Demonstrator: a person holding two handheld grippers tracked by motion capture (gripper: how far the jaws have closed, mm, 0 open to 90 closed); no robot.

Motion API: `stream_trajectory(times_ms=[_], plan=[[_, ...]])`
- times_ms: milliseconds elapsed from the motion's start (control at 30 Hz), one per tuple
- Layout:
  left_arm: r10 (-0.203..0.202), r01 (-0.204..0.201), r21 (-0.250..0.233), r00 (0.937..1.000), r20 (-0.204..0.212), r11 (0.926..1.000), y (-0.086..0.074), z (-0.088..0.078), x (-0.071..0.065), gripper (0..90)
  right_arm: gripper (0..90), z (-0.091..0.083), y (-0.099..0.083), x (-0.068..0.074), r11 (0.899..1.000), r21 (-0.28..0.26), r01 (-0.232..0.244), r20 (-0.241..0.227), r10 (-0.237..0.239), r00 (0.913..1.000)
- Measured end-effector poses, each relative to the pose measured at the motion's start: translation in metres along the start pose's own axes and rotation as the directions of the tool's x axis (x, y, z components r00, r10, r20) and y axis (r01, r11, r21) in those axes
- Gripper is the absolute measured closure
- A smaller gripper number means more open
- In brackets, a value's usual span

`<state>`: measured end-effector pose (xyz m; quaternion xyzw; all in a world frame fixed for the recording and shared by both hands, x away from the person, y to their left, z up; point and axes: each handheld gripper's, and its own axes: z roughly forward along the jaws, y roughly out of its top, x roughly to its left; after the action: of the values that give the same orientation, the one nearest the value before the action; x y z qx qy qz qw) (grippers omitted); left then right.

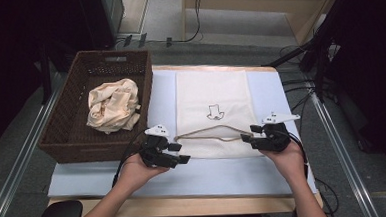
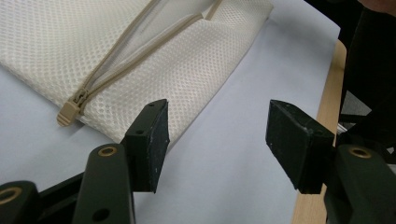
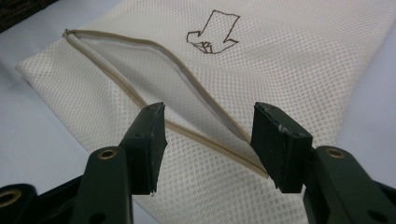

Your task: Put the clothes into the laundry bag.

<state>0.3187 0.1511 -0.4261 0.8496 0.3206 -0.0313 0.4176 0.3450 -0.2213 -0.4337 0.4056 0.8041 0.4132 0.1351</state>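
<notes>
While both grippers hung low at the bag's near edge, the scene read as follows.

Bag: a cream mesh bag (image 1: 212,105) lay flat on a pale blue mat (image 1: 209,175) in the middle of the table (image 1: 196,206), a small dark arrow sketch (image 1: 214,112) near its centre.

Zipper: a tan zipper (image 1: 210,133) ran across the bag's near end and stood partly undone, the mouth gaping; its pull (image 2: 70,111) lay at the bag's left corner, seen in the left gripper view.

Left gripper (image 1: 179,157): held in the left hand (image 1: 137,172), just off the bag's near left corner; jaws apart, nothing between them, mat beneath.

Right gripper (image 1: 247,137): held in the right hand (image 1: 288,158) at the zipper's right end; jaws wide apart, poised over the mesh and zipper, not pressing on either.

Basket: a dark wicker basket (image 1: 72,137) stood left of the bag, touching the mat's edge.

Cloth: a crumpled peach cloth (image 1: 113,105) lay inside the basket.
</notes>
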Motion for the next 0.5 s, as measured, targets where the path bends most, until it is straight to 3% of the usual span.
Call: stream_trajectory(times_ms=[167,300,367,433,500], plan=[[-0.013,0.013,-0.013,0.9999,0.009,0.9998,-0.0004,-0.001,0.0026,37.7,44.9,-0.0037,0.0009,-0.0001,1.0,-0.014,0.005,0.02,-0.004,0.9998],[-0.001,0.001,-0.015,1.0,-0.004,0.9999,-0.0003,-0.0009,0.0023,36.7,43.2,-0.0024,-0.0001,-0.0001,1.0,-0.004,-0.017,-0.009,0.017,0.9998],[0.002,-0.002,-0.01,0.9999,-0.011,0.9999,-0.0003,-0.0004,0.0024,35.4,42.9,-0.0022,0.0001,0.0004,1.0,-0.004,-0.014,-0.005,0.014,0.9999],[-0.007,0.006,-0.024,0.9988,-0.047,0.9997,0.0006,-0.0002,0.003,30.1,42.4,-0.0007,-0.0002,0.0026,1.0,0.011,-0.002,0.009,0.002,1.0],[-0.022,0.02,-0.043,0.9992,-0.032,0.9989,0.0019,-0.0013,0.0048,28.0,43.3,-0.0006,-0.0007,0.0032,1.0,0.021,0.007,0.028,-0.007,0.9996]])
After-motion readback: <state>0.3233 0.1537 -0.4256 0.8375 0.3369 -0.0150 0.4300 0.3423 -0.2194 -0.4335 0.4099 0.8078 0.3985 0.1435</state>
